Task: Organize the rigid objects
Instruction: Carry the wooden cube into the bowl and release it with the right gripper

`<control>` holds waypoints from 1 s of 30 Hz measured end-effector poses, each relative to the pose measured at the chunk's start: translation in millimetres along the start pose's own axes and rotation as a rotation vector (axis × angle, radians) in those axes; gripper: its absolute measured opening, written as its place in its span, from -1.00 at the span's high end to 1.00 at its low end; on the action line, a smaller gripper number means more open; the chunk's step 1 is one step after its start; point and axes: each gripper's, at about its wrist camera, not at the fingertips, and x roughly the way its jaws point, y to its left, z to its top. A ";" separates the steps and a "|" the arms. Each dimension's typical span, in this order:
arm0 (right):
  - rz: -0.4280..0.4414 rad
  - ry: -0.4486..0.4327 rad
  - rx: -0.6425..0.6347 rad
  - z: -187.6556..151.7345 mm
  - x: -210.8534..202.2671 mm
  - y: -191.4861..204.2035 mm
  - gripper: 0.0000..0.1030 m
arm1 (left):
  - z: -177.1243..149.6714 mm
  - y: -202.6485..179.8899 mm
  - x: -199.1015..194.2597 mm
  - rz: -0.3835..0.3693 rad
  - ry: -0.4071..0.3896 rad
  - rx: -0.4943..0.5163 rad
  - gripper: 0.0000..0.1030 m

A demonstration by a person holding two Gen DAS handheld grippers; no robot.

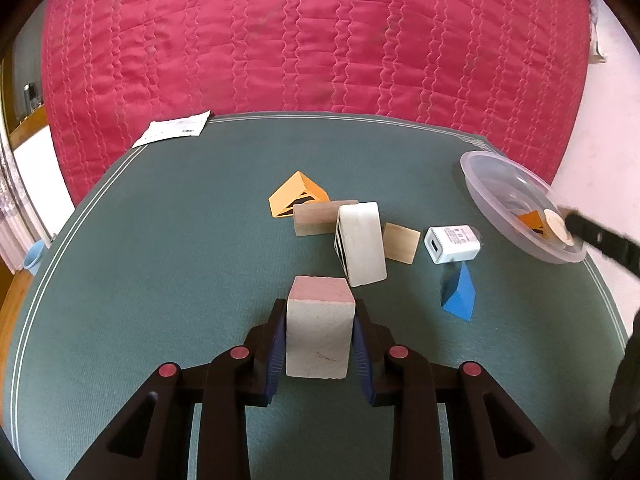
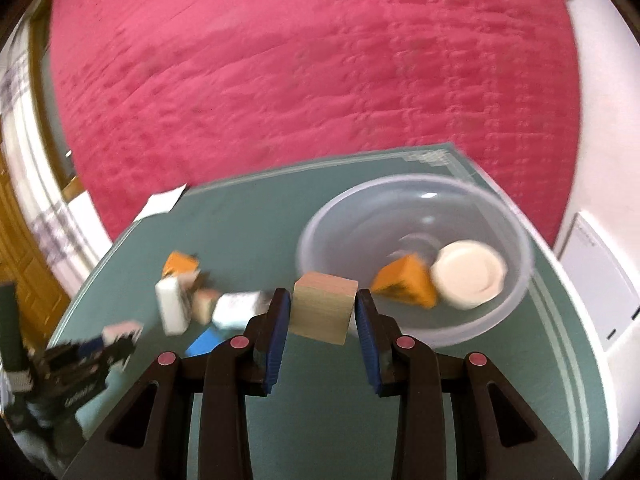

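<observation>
My left gripper is shut on a pale block with a pink top, held just above the green table. Ahead lie an orange wedge, a wooden bar, a white block, a small wooden tile, a white charger and a blue wedge. My right gripper is shut on a wooden cube at the near rim of the clear bowl, which holds an orange wedge and a white disc.
The clear bowl sits at the table's right edge. A white paper lies at the far left corner. A red quilted bed rises behind the table. The right wrist view is motion-blurred.
</observation>
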 end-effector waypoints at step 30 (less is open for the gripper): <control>-0.079 -0.014 0.047 11.4 31.3 -40.8 0.21 | -2.6 -6.5 2.3 0.006 0.015 0.009 0.38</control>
